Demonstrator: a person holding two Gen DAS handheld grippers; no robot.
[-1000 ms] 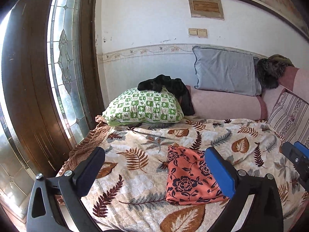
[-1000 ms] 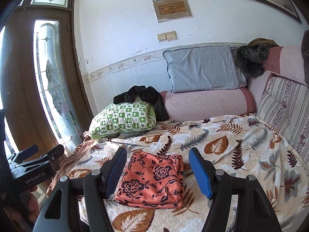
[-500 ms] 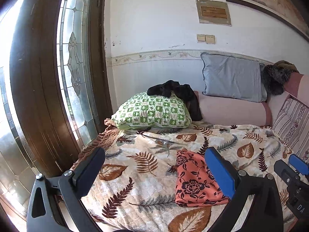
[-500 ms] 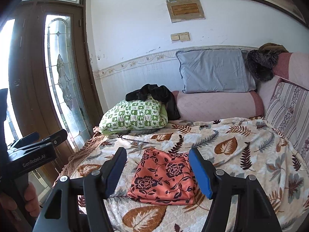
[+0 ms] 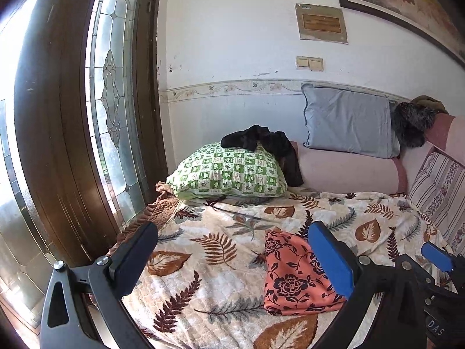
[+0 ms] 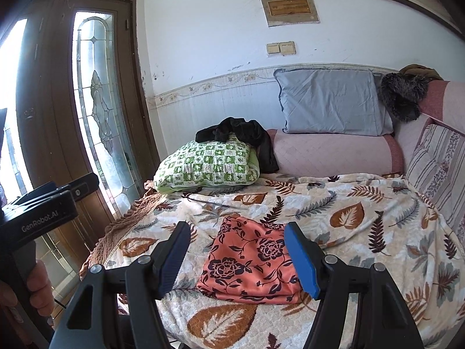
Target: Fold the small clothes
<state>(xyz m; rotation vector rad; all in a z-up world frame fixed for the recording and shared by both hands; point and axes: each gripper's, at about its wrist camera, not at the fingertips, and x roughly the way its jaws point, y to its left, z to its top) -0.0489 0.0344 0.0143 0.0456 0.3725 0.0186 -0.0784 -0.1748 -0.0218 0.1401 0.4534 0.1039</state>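
Observation:
A folded orange cloth with dark flowers [image 6: 251, 264] lies flat on the leaf-print blanket [image 6: 363, 232] near the bed's front. My right gripper [image 6: 237, 257] hovers above and in front of it, open, with nothing between its blue pads. In the left wrist view the same cloth [image 5: 293, 276] sits at the right, partly behind the right finger of my left gripper [image 5: 232, 258], which is open, empty and held off to the cloth's left. A black garment [image 6: 241, 139] lies crumpled on the green checked pillow [image 6: 209, 165].
A grey pillow [image 6: 331, 101] leans on the wall above a pink bolster [image 6: 334, 154]. A striped cushion [image 6: 438, 168] stands at the right, a dark furry item [image 6: 404, 96] above it. A glass-panelled wooden door [image 6: 96, 110] stands left of the bed. A hand [image 6: 37, 290] holds the left gripper's handle.
Both views have drawn back and shifted slightly left, so the cloth sits further right and the door fills more of the frame. The cloth has not moved; both grippers stay open.

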